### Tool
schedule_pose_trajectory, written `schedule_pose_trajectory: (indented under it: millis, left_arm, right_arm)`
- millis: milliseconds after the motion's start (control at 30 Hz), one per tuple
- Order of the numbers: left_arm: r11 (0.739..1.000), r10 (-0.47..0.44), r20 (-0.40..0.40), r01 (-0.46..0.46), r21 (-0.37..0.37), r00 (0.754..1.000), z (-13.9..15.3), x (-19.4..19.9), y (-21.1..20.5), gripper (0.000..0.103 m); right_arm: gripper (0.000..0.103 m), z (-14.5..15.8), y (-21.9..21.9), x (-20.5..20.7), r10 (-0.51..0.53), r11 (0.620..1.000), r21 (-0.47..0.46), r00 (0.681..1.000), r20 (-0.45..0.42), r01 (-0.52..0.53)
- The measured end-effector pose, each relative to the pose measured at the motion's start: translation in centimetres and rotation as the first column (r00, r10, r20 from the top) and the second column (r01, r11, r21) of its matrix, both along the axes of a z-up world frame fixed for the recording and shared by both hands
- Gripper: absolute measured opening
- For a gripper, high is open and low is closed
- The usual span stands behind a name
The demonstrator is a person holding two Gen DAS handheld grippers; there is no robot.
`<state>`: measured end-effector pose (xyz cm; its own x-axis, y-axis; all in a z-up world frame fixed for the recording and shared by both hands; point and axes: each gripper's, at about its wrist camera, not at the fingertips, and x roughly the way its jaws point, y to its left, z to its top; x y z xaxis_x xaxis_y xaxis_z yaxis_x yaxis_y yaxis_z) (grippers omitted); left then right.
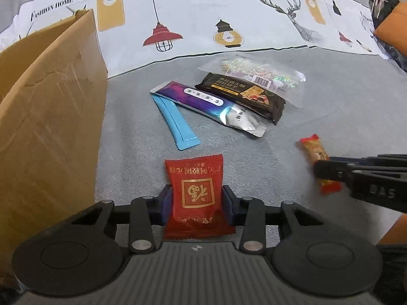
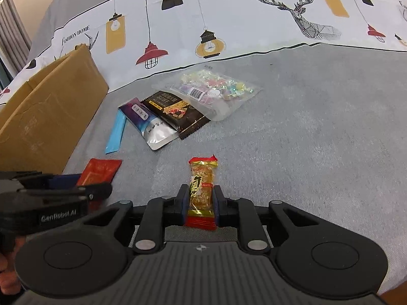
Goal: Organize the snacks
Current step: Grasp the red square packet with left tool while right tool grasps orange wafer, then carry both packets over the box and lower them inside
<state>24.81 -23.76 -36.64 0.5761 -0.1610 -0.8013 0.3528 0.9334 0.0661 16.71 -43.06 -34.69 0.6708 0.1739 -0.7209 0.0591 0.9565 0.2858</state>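
Two claws are each clamped on a snack. Your left claw has its pads pressed on both sides of the red sachet, which sticks forward out of the jaws and hangs over the grey bed. Your right claw grips the nougat candy by its lower half, the red crimped top standing up past the fingertips. In the right wrist view the left claw sits at the near left, just in front of the cardboard box, which stands along the left side of the bed.

Farther out, toward the middle of the bed, the other snacks lie in a loose fan. The blue stick pack is nearest, its far end tucked under the purple pouch. Touching the pouch on its far side is the dark cracker bar, and that bar overlaps the clear candy bag.

Beyond them, the bed's white band of printed lamps and a deer crosses the far side.
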Motion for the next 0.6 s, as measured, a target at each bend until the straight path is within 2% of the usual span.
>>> schedule_pose_trajectory:
  millis: [167, 233, 367, 433, 600]
  left_arm:
    - [0.997, 0.012, -0.091, -0.019, -0.076, 0.996, 1.2, -0.2, -0.4, 0.043]
    - [0.995, 0.0, -0.096, -0.009, -0.098, 0.995, 2.5, -0.7, -0.6, 0.043]
    - [0.989, -0.036, -0.054, 0.028, -0.143, 0.998, 6.3, -1.6, -0.4, 0.043]
    - [0.984, -0.04, -0.025, 0.036, -0.172, 0.999, 8.4, -2.1, 0.3, 0.043]
    - [0.968, -0.036, 0.07, 0.052, -0.244, 0.997, 13.4, -3.6, 3.7, 0.043]
  right_arm:
    - [0.018, 0.6, -0.1, 0.4, -0.021, 1.0, 0.002, 1.0, -0.013, 0.021]
    - [0.017, 1.3, -0.2, 0.3, -0.031, 1.0, 0.001, 1.0, -0.003, 0.031]
    - [0.017, 4.2, -0.4, -1.1, -0.055, 0.998, 0.002, 0.996, 0.065, 0.055]
    - [0.017, 5.5, -0.2, -2.2, -0.077, 0.997, 0.036, 0.993, 0.092, 0.074]
    - [0.017, 9.8, 3.2, -4.4, -0.088, 0.995, 0.062, 0.979, 0.182, 0.078]
